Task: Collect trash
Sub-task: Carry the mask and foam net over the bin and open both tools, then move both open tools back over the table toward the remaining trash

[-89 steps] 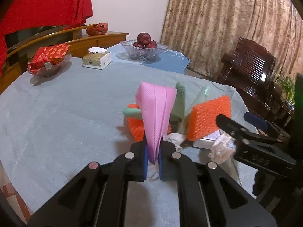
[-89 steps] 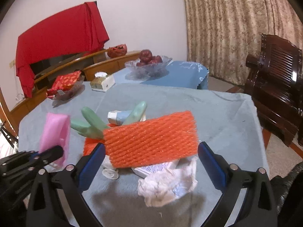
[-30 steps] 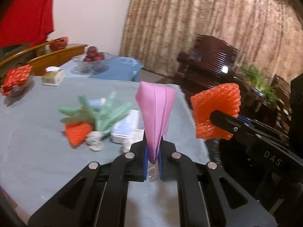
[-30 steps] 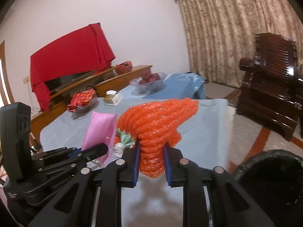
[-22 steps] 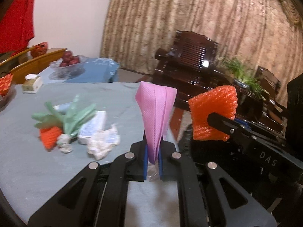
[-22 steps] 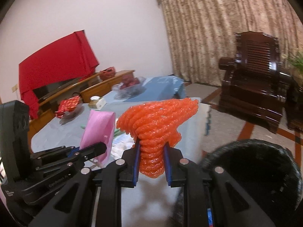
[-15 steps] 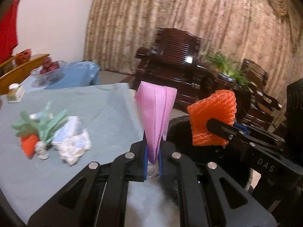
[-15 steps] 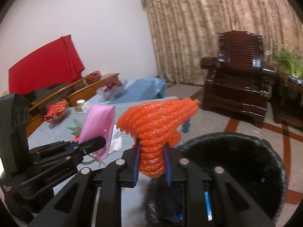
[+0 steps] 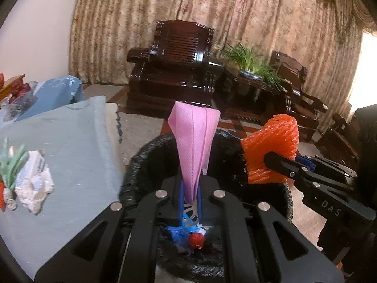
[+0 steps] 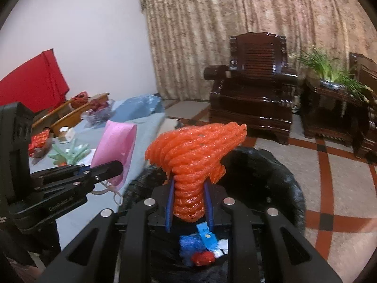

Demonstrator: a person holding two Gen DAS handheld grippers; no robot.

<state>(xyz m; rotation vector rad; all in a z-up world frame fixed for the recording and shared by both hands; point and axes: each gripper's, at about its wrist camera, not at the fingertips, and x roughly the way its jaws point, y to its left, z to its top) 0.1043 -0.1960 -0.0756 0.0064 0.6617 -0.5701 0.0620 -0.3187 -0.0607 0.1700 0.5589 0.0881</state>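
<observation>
1. Left gripper point(image 9: 190, 194) clamps the pink mask point(image 9: 193, 141); right gripper point(image 10: 189, 206) clamps the orange foam net point(image 10: 195, 155).
2. Both hover over the black bin point(image 10: 278, 176), right of the table point(image 9: 70, 141).
3. Next: let go, dropping both inside.

"DAS" — printed on the right hand-held gripper point(image 9: 278, 162).
</observation>
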